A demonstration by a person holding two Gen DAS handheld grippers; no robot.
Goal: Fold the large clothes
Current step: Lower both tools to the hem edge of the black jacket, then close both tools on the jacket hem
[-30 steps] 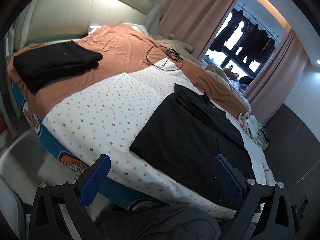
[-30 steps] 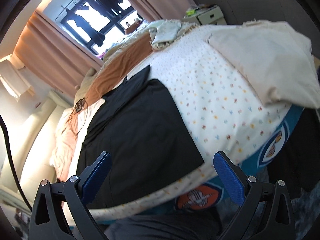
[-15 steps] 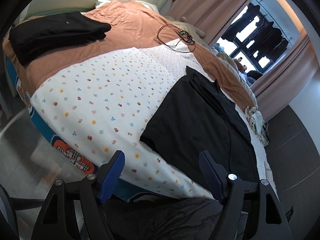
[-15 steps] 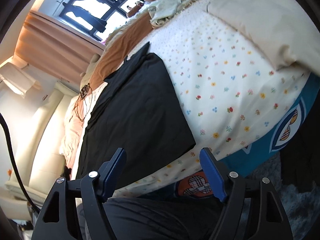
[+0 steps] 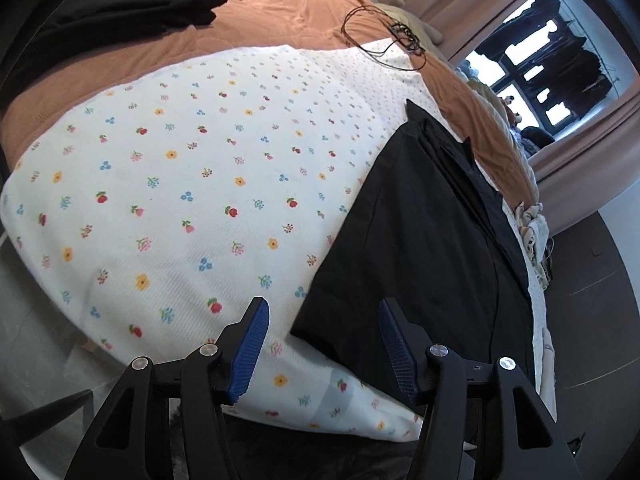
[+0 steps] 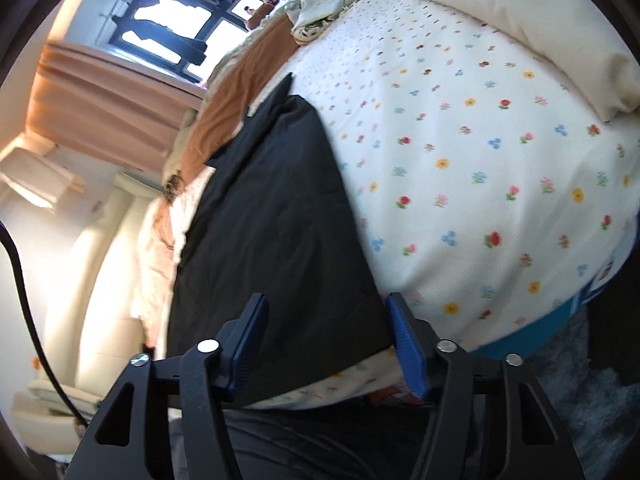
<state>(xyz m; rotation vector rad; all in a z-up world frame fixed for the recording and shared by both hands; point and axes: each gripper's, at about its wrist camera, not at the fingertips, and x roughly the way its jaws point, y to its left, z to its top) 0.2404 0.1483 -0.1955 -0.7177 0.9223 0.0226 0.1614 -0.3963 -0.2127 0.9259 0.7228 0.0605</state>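
A large black garment [image 5: 424, 248] lies spread flat on the flowered bed sheet [image 5: 180, 200], its hem near the bed's front edge. My left gripper [image 5: 324, 344] hovers over the garment's near left corner, jaws closing, the blue pads not pressing on the cloth. In the right wrist view the same black garment [image 6: 276, 240] fills the middle. My right gripper [image 6: 326, 344] stands over its near right corner, jaws closing, the corner lying between the blue pads [image 6: 406, 344] without a visible pinch.
A folded black garment [image 5: 120, 4] rests on the orange blanket [image 5: 248, 20] at the far left. A black cable [image 5: 384, 36] lies coiled beyond the sheet. A cream pillow [image 6: 520, 28] sits at the right, crumpled pale cloth [image 6: 320, 4] farther back. Curtains and a window stand behind.
Both grippers have sunk toward the bed's front edge and come nearer the black garment's near corners. Their jaws have narrowed from wide open to about half.
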